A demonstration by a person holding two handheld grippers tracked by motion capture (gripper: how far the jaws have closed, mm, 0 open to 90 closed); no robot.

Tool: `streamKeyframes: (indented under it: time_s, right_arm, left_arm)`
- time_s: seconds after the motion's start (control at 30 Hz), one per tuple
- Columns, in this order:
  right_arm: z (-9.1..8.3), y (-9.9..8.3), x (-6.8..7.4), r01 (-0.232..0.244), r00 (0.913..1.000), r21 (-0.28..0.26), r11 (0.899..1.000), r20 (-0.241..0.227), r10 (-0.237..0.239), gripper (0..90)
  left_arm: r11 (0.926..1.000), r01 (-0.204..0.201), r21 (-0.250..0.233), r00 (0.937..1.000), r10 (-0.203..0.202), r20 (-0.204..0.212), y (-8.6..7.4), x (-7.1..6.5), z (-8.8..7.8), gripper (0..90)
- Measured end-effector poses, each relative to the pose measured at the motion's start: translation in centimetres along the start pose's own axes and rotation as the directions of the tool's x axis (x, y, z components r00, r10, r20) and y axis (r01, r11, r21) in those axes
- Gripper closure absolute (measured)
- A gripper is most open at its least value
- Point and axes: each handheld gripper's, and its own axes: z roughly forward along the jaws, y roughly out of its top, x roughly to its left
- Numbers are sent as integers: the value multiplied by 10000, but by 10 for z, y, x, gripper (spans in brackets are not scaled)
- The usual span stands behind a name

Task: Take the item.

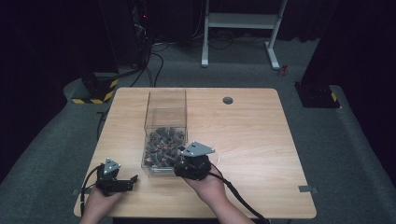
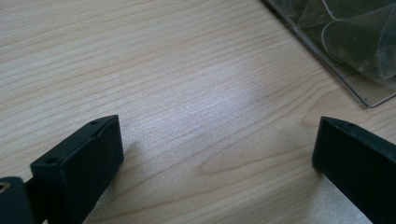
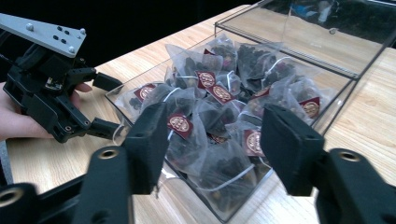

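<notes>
A clear plastic box (image 1: pixel 166 122) with an upright hinged lid is seen on the wooden table (image 1: pixel 252 140) in the high view, standing left of the table's centre, and a heap of pyramid tea bags (image 1: pixel 162 145) with dark red tags is piled in its near half. The right gripper (image 1: pixel 181 164) is held at the near right corner of the box, at about five o'clock from the heap, with its jaws pointed over the rim. In the right gripper view the right gripper (image 3: pixel 212 135) is seen with its jaws partly open, at a middling gap; the tea bags (image 3: pixel 219 116) are framed between and beyond them, one tagged bag lying right at the inner face of the left jaw, though whether it is touched cannot be told, and nothing is clamped. The left gripper (image 1: pixel 132 182) is held over the table's near left part, at about seven o'clock from the box and just beside its near left corner. In the left gripper view the left gripper (image 2: pixel 217 149) is shown with its jaws wide apart over bare wood, nothing between them, and a corner of the box (image 2: pixel 345 42) is seen at about one o'clock.
</notes>
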Motion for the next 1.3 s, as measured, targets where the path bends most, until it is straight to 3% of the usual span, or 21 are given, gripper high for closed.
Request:
streamKeyframes:
  time_s: [0.37,0.67,1.3]
  right_arm:
    - [13,4,8,78,9998,288,9996,-180,-73,479]
    - [22,3,10,-10,9999,514,9987,-111,16,569]
    - [25,-2,8,-49,10000,978,9952,-6,50,699]
  left_arm:
    - [10000,-98,0,10000,98,-20,0,0,0,22]
    - [10000,-59,5,10000,59,24,0,0,0,22]
    - [10000,-65,6,10000,65,26,0,0,0,21]
